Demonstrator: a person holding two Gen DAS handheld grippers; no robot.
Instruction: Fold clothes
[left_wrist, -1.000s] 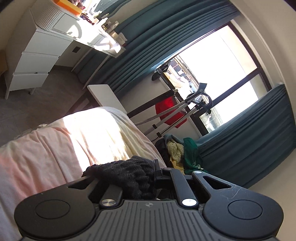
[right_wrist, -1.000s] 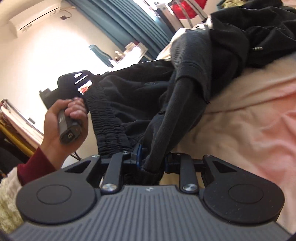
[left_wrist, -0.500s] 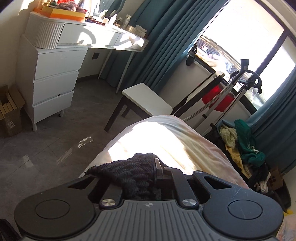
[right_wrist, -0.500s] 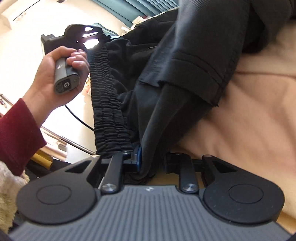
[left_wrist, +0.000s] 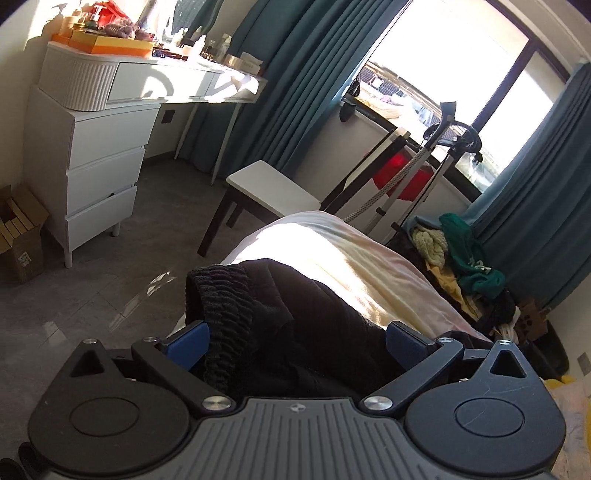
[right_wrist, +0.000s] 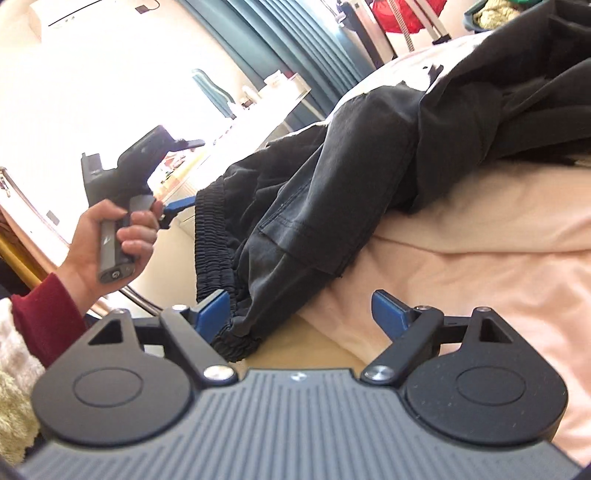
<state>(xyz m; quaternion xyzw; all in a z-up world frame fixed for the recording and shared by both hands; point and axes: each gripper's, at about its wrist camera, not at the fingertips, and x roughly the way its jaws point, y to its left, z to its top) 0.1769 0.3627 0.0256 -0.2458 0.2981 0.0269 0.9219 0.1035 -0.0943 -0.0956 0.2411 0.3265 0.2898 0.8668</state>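
The left gripper (left_wrist: 295, 338) stood with its blue-padded jaws spread wide, the black trousers (left_wrist: 288, 325) bunched loosely between them; half a second before, those jaws had been pinched on the ribbed waistband. The right gripper (right_wrist: 301, 314) was likewise parted, its left pad just beside the gathered elastic waistband (right_wrist: 216, 240) and its right pad over bare sheet, whereas earlier it had been clamped on a fold of the cloth. The trousers were of matt, faded black woven stuff with a stitched pocket seam, and lay slumped across the pale pink bedsheet (right_wrist: 480, 229), soft and lightly creased, at the near edge of the bed. In the right wrist view the left hand (right_wrist: 107, 243), in a dark red cuff, gripped the smooth grey handle of its tool beyond the waistband.

Farther off stood a white stool (left_wrist: 273, 192) on dark legs, a white chest of drawers (left_wrist: 99, 173) with a fluted top, heavy pleated teal curtains (left_wrist: 295, 74), and a heap of green and yellow clothing (left_wrist: 461, 251).
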